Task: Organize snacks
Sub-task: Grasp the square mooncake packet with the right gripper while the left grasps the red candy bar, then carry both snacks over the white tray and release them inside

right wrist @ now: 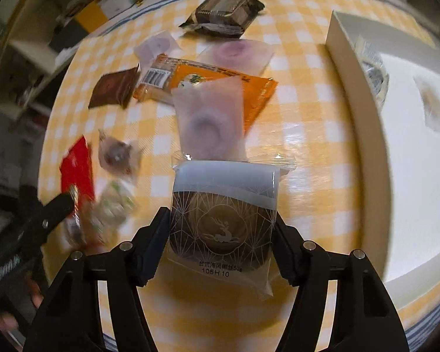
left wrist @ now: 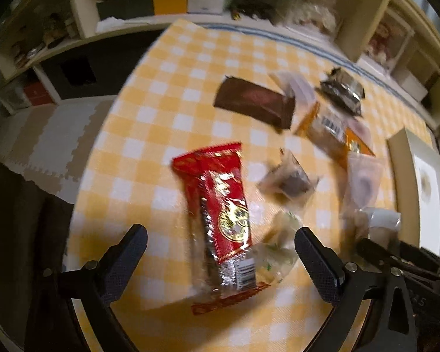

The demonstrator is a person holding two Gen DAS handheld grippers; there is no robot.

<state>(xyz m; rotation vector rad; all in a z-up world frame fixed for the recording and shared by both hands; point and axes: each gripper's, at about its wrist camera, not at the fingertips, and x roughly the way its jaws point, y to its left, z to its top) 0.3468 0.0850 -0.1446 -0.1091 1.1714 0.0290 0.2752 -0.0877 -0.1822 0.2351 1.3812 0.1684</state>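
Note:
My left gripper [left wrist: 220, 246] is open above a red snack bar [left wrist: 220, 205] on the yellow checked tablecloth [left wrist: 149, 123], with a pale green-white packet [left wrist: 278, 246] beside it. My right gripper [right wrist: 222, 223] is shut on a clear pastry packet with a deer print [right wrist: 223, 220], held just above the cloth. Ahead of it lie a frosted purple-centred packet [right wrist: 208, 120], an orange packet [right wrist: 220, 82], a brown bar [right wrist: 114, 88] and a dark foil packet [right wrist: 223, 14]. The white box [right wrist: 358, 108] stands to the right.
A small clear packet with a dark sweet [left wrist: 287, 179] lies mid-table. The brown bar [left wrist: 255, 102] and dark foil packet [left wrist: 341, 91] lie further back. Shelves [left wrist: 82, 8] stand behind the table; floor mats [left wrist: 44, 138] are on the left. The box holds some packets [right wrist: 372, 67].

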